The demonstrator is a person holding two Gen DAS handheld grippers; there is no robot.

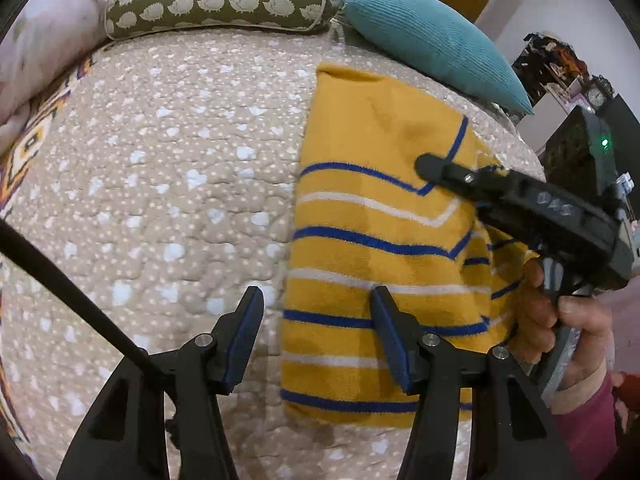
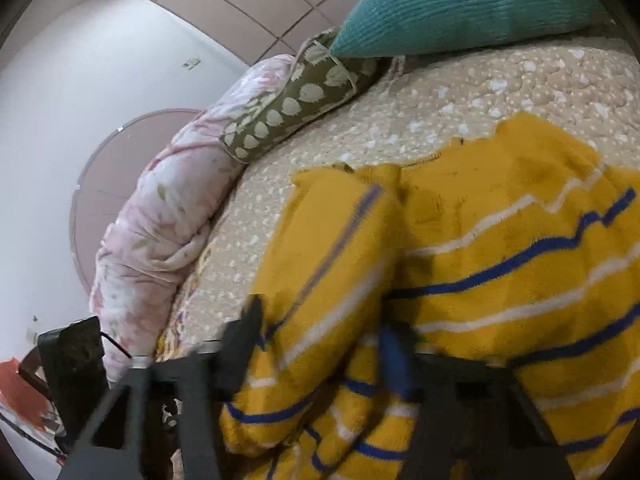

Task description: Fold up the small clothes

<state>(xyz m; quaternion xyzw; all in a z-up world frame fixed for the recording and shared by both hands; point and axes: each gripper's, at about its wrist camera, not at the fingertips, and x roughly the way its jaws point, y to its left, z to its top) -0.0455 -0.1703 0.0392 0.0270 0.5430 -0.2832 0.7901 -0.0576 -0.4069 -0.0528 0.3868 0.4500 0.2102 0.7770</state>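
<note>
A small mustard-yellow sweater (image 1: 376,240) with blue and white stripes lies folded lengthwise on the beige spotted quilt (image 1: 168,184). My left gripper (image 1: 318,312) is open and empty, its jaws straddling the sweater's left edge just above it. My right gripper (image 1: 432,166) reaches in from the right over the sweater's folded sleeve part; in this view only one black finger shows. In the right wrist view the right gripper (image 2: 320,328) is open with a bunched fold of the sweater (image 2: 500,264) lying between its blurred fingers (image 2: 244,332).
A teal ribbed pillow (image 1: 432,36) and an olive hedgehog-print bolster (image 1: 216,6) lie along the far edge of the bed. A pink floral duvet (image 1: 44,40) is bunched at the far left. A black cable (image 1: 68,292) crosses the lower left.
</note>
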